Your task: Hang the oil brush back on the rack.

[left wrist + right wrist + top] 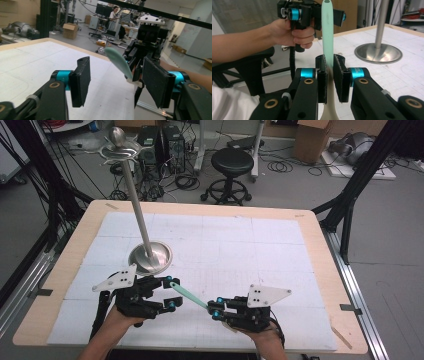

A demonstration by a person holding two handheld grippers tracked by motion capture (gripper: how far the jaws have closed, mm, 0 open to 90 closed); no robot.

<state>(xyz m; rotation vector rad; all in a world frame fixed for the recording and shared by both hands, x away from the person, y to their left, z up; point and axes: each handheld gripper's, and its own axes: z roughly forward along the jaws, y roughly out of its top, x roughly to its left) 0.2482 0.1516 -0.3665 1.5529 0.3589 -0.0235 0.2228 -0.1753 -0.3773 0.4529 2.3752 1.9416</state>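
Note:
A mint-green, stick-like tool [192, 296] hangs over the table's front edge, held level between the two grippers. My right gripper [216, 307] is shut on its near end; in the right gripper view the pads [338, 80] pinch the tool [327, 37], which widens into a cream part below them. My left gripper [171, 292] is open, and the tool's free tip sits between its jaws. In the left gripper view the tip [118, 62] points toward me between the two spread pads [80, 80], touching neither.
A metal stand with a round base [150, 256] and a tall tilted pole [136, 205] rises just behind the left gripper, topped by a dish and ball [119, 140]. White gridded mats [240, 245] cover the wooden table. A black stool [231, 162] stands beyond the far edge.

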